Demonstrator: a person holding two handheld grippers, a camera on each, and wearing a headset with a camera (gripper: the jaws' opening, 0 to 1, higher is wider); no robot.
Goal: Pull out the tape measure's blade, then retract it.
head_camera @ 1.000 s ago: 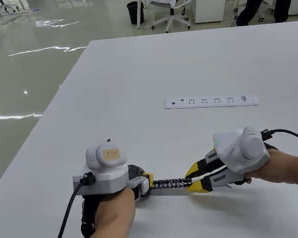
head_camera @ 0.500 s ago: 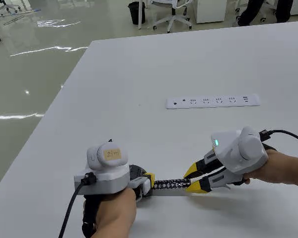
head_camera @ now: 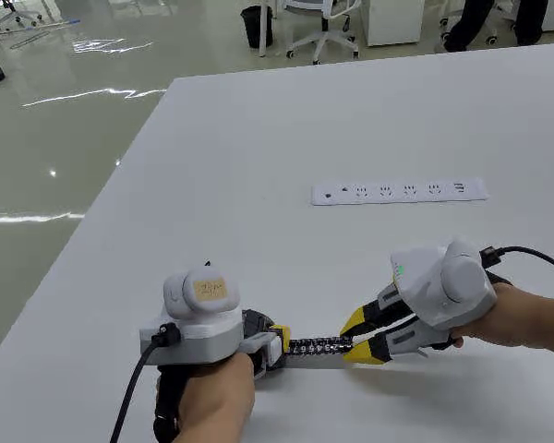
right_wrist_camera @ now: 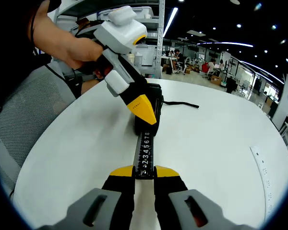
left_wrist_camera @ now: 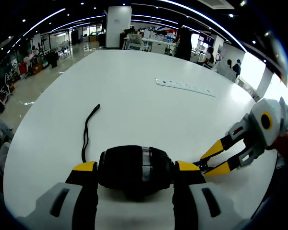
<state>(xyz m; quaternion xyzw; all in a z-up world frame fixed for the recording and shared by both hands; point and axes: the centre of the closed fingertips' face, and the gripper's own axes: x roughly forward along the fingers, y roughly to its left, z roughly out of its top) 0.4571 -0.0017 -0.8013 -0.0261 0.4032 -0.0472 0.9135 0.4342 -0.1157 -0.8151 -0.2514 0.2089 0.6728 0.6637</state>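
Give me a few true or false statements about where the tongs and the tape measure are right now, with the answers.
The left tongs clamp the tape measure's case. True.
The right tongs hang open, clear of the blade. False: they pinch the blade near its end.
The blade is fully wound in. False: a short numbered stretch shows between the case and the right tongs.
A power strip lies on the table beyond both tongs. True.
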